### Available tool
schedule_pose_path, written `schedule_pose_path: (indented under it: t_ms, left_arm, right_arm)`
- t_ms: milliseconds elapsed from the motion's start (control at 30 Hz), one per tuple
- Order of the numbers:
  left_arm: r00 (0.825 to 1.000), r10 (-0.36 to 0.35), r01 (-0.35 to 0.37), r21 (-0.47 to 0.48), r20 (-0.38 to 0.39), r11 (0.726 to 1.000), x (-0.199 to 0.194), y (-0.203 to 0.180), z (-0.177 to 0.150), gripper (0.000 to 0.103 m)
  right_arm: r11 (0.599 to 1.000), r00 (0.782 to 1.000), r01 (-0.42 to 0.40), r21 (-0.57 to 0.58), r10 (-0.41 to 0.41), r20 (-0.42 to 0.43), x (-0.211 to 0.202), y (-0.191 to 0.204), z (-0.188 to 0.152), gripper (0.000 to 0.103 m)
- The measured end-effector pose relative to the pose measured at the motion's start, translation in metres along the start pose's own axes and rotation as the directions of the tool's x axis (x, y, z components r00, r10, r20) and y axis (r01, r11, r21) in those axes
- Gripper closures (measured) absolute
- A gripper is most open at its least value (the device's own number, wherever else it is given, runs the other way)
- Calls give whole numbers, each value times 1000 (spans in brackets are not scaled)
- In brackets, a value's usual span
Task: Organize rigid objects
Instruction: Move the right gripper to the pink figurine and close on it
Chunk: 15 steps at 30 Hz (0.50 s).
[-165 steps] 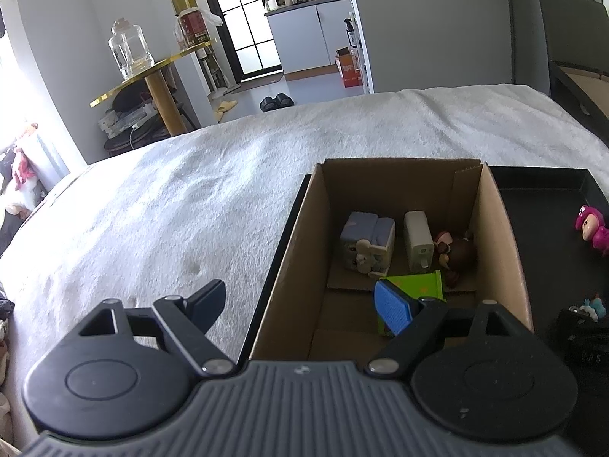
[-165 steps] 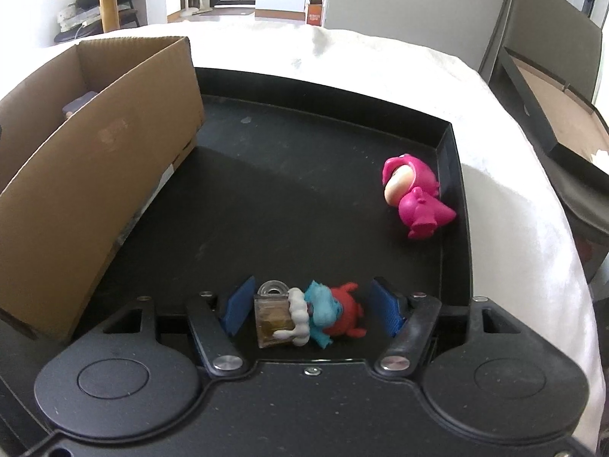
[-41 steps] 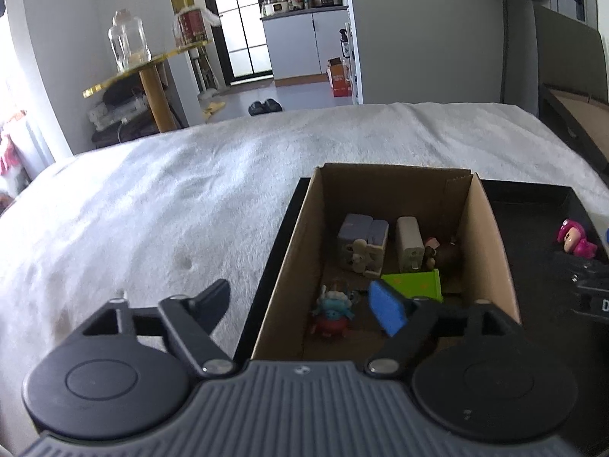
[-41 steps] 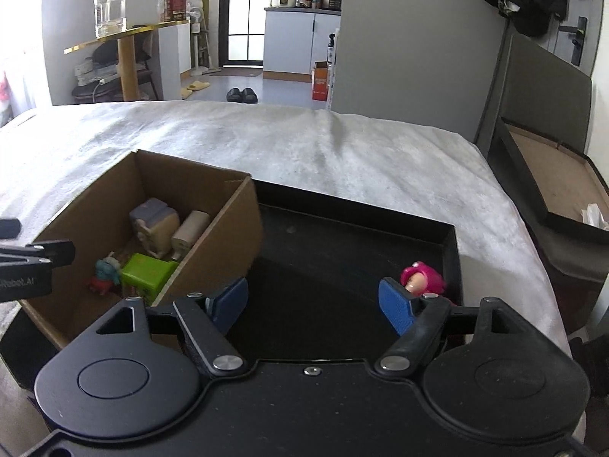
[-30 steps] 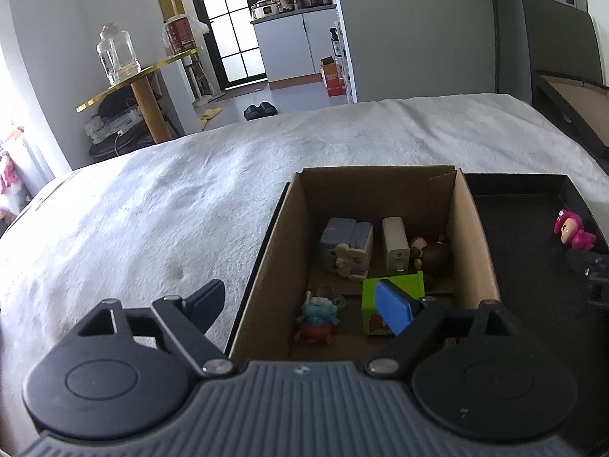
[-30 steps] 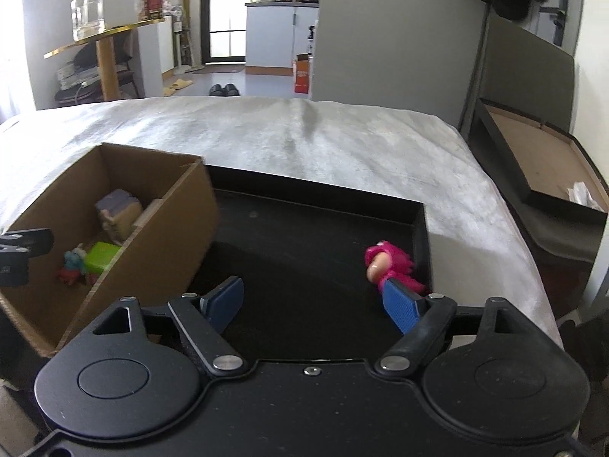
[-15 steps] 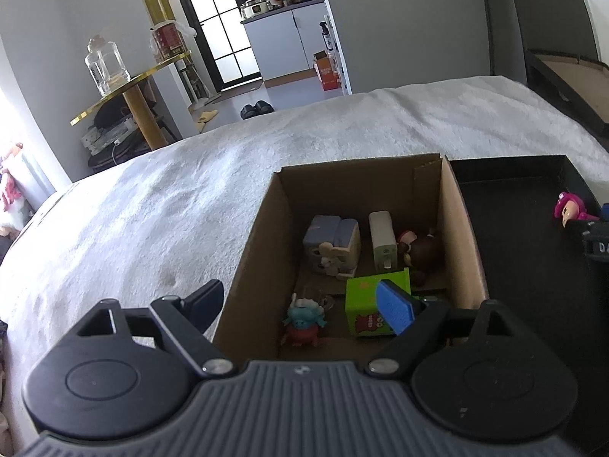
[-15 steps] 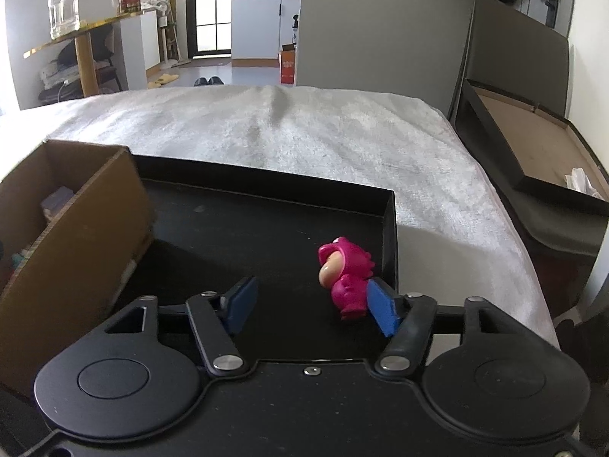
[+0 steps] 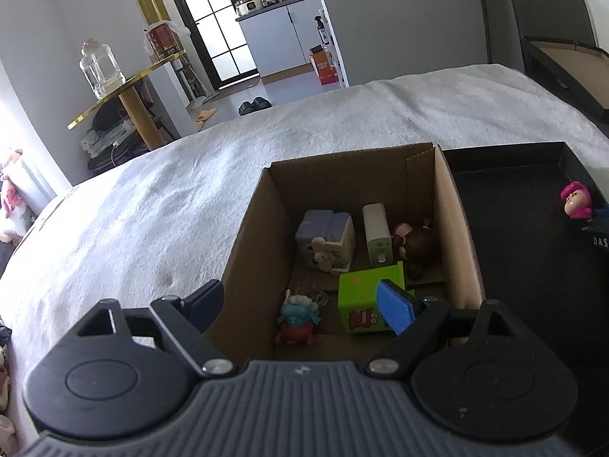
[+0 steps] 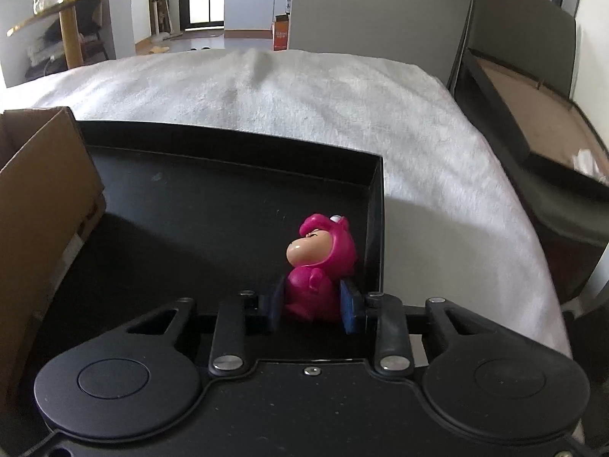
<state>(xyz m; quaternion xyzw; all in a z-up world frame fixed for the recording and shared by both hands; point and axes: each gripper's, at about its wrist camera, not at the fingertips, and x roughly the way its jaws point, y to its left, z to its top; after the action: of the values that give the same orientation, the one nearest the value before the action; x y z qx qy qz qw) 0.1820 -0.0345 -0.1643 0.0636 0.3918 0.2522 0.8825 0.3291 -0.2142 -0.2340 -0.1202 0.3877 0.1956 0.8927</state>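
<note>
My right gripper [image 10: 313, 306] is shut on a pink figurine [image 10: 318, 266] near the right wall of the black tray [image 10: 375, 213]; the figurine also shows in the left wrist view [image 9: 575, 200]. My left gripper [image 9: 300, 306] is open and empty, hovering above the near end of the cardboard box [image 9: 455, 228]. Inside the box lie a blue-and-red figurine [image 9: 298, 318], a green cube [image 9: 361, 299], a purple-and-cream toy [image 9: 327, 238], a white block [image 9: 377, 240] and a brown figurine [image 9: 416, 243].
The box and tray sit on a white blanket [image 9: 152, 221]. The box's side wall [image 10: 42, 205] stands at the left of the right wrist view. An open dark case [image 10: 533, 144] lies off the bed's right side. A gold side table [image 9: 125, 83] stands far left.
My right gripper moved forward onto the pink figurine and closed on it. My left gripper stayed open and shifted slightly over the box.
</note>
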Motion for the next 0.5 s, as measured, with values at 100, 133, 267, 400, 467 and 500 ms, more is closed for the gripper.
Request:
schedule_pose_path:
  t_ms: [100,133,267,400,467,500]
  left_arm:
    - [1000,-1,1,-6,-2,1000,0,1,0,16]
    - [1000,-3,3,-7,0,1000,-1,1,-1,16]
    - [1000,-7,7,-11,6,1000,-2,3,-1,16]
    - [1000,-7,7,-24,11,1000,-4,7,-2,16]
    - [1000,-6,7,-32,8,999,-4,10,-3,16]
    - [1000,-8,8,-37,6,999,-5,11,-3,16]
  right_arm:
    - [1000,1000,-10,-4,10,-1,-6,2,-6,73]
    - [1000,1000,-14,0,14,-4,-7,3,-7,73]
    - [1000,1000,-24,-2,24,-17,-14,9,-13,73]
    - [1000,1000,-8,-11,8,-27,-14,15,-13,72]
    - [1000,998,-15,-18,14,-58,-8,17,-12,70]
    - [1000,998,-17,-20,15,-62,-6,18,-11,70]
